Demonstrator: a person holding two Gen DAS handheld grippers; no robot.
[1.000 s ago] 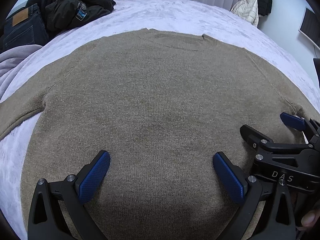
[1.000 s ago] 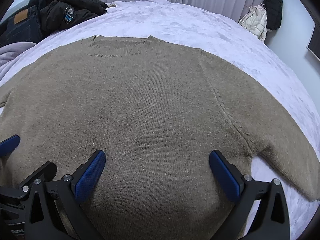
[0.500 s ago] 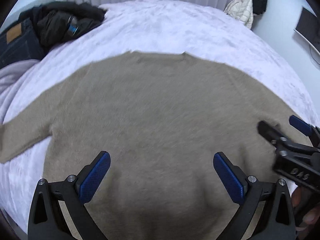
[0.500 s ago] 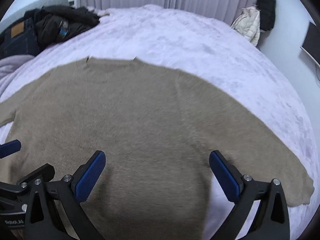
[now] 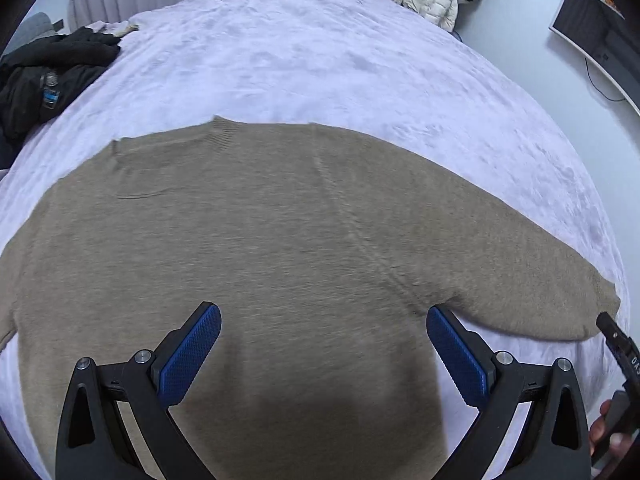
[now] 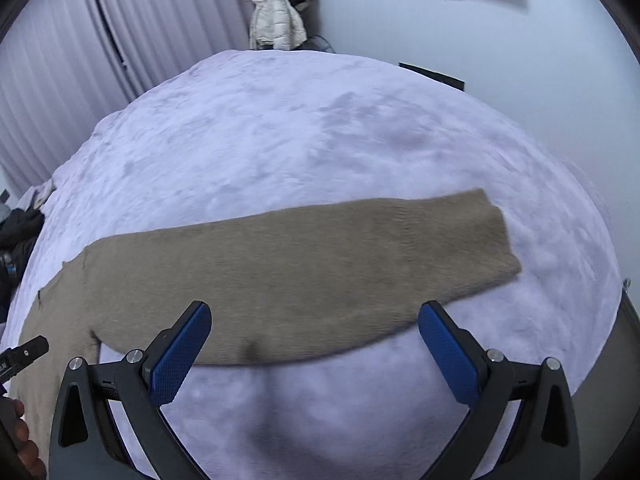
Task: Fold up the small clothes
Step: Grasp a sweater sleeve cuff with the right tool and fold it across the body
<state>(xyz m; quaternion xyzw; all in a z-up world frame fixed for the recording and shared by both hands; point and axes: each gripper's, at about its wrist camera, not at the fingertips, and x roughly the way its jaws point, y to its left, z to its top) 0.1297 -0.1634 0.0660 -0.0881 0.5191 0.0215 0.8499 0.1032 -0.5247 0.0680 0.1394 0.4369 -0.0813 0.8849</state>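
Observation:
A tan knitted sweater [image 5: 260, 240] lies flat on the white bed, collar at the far side. My left gripper [image 5: 324, 344] is open and empty above the sweater's lower body, near the right armpit. The right sleeve [image 6: 340, 264] stretches out across the bedspread to its cuff at the right. My right gripper [image 6: 314, 344] is open and empty, just this side of that sleeve, over the bedspread. A part of the right gripper shows at the right edge of the left wrist view [image 5: 618, 344].
The white fleecy bedspread [image 5: 340, 60] covers the bed. Dark clothes [image 5: 44, 80] are piled at the far left. A white jacket [image 6: 276, 20] hangs by the curtains. A monitor [image 5: 592, 28] is on the right wall. The bed's right edge [image 6: 616, 320] is close.
Both grippers have swung to the right and pulled back. The left one now looks at the right shoulder and armpit, the right one at the right sleeve. Both stay open.

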